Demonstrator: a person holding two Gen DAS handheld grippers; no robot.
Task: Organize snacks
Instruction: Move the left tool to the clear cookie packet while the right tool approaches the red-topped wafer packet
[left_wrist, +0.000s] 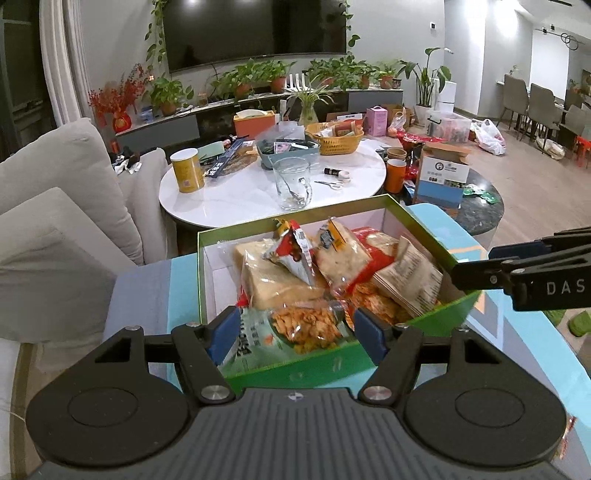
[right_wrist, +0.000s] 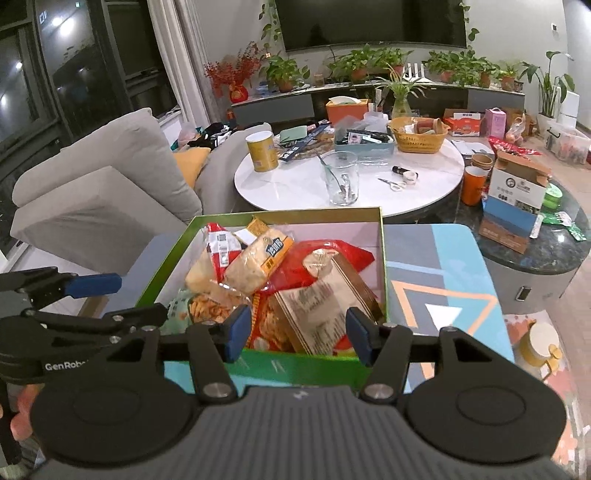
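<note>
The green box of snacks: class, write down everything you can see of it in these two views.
The green box is a shallow, open, lidless rectangular tray, seemingly cardboard, with green outer walls, a gold-edged rim and pale inside. It sits flat on a surface with a blue, grey and orange pattern, near a white round table. Snack packets are heaped inside, some rising above the rim. The left gripper and right gripper hang open over its near wall; contact cannot be judged.

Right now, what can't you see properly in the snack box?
- Box floor: both views, green box is heaped with packets.
- Red bag: both views, mostly buried under the brown-printed packet.
- Packet writing: too small and blurred.
- Front wall: left gripper and right gripper overlap it.
</note>
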